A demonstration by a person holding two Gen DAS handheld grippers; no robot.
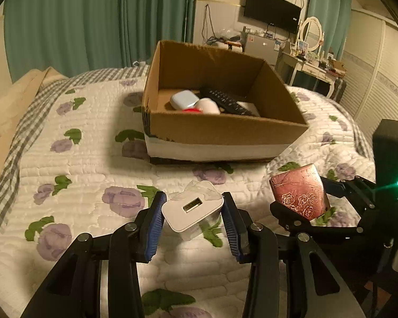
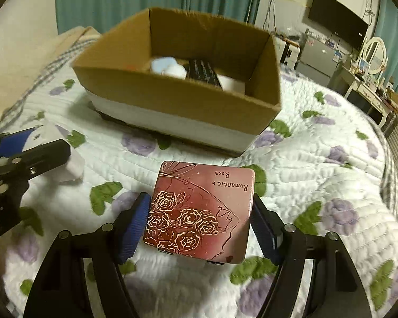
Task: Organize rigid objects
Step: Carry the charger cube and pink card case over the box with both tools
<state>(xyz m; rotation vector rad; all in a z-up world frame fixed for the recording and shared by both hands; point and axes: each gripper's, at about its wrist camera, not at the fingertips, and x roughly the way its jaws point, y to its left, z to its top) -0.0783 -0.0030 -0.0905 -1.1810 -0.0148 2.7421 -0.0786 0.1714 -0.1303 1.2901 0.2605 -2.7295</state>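
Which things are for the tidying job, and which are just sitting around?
For the job:
white charger, in the left gripper
pink rose tin, in the right gripper
cardboard box, with a remote and white things inside

Just around:
flowery quilt
green curtains
TV
mirror

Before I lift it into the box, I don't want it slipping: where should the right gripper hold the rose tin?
Grip the rose tin across its two straight side edges, coming in low from its near, hinged end, as the right gripper sits now. The lid is flat and broad, so the narrow sides give the pads parallel faces.
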